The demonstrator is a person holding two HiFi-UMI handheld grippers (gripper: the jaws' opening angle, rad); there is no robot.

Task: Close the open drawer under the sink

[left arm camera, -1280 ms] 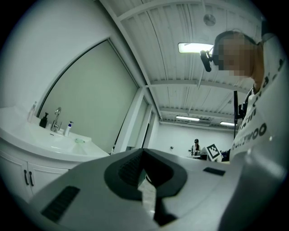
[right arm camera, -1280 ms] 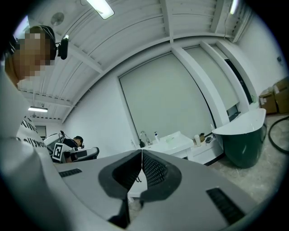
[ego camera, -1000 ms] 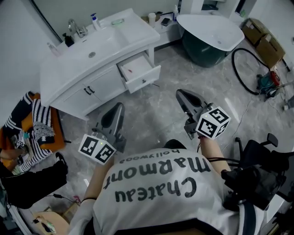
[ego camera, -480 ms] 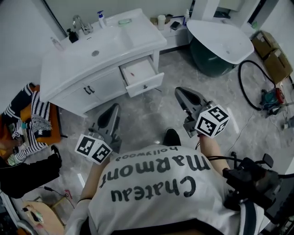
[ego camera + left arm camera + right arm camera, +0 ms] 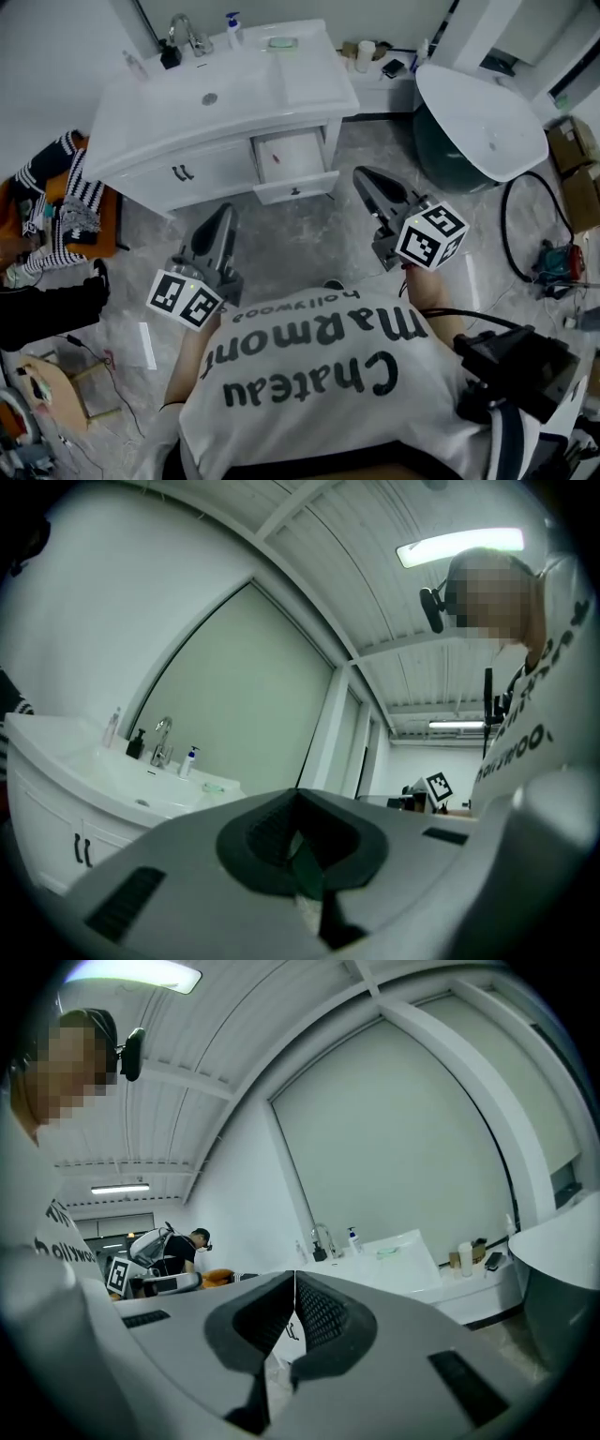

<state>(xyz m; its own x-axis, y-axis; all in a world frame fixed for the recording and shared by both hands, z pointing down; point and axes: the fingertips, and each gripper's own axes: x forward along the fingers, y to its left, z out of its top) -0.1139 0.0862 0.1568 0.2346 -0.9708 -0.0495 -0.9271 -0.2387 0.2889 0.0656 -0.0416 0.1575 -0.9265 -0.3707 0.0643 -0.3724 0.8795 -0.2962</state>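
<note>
A white sink cabinet (image 5: 216,103) stands against the far wall, and its right-hand drawer (image 5: 292,169) is pulled out, with a small red thing inside. My left gripper (image 5: 225,212) is held level in front of the cabinet doors with its jaws shut and empty, a short way off. My right gripper (image 5: 362,176) is shut and empty too, level, just right of the drawer front and apart from it. The left gripper view has the left gripper (image 5: 298,799) with the sink (image 5: 131,780) off to its left. In the right gripper view the right gripper (image 5: 294,1283) points towards the sink (image 5: 394,1258).
A dark bathtub with a white rim (image 5: 487,117) stands right of the cabinet. Striped clothes (image 5: 58,211) are piled at the left. A black hose (image 5: 525,234) and cardboard boxes (image 5: 574,150) lie at the right. A faucet (image 5: 186,36) and soap bottle (image 5: 232,26) stand on the sink. Another person (image 5: 192,1246) is far off.
Both grippers have moved forward towards the cabinet, and the whole view has swung so the cabinet now lies straight ahead. The drawer stands open as before. Both jaws stayed shut.
</note>
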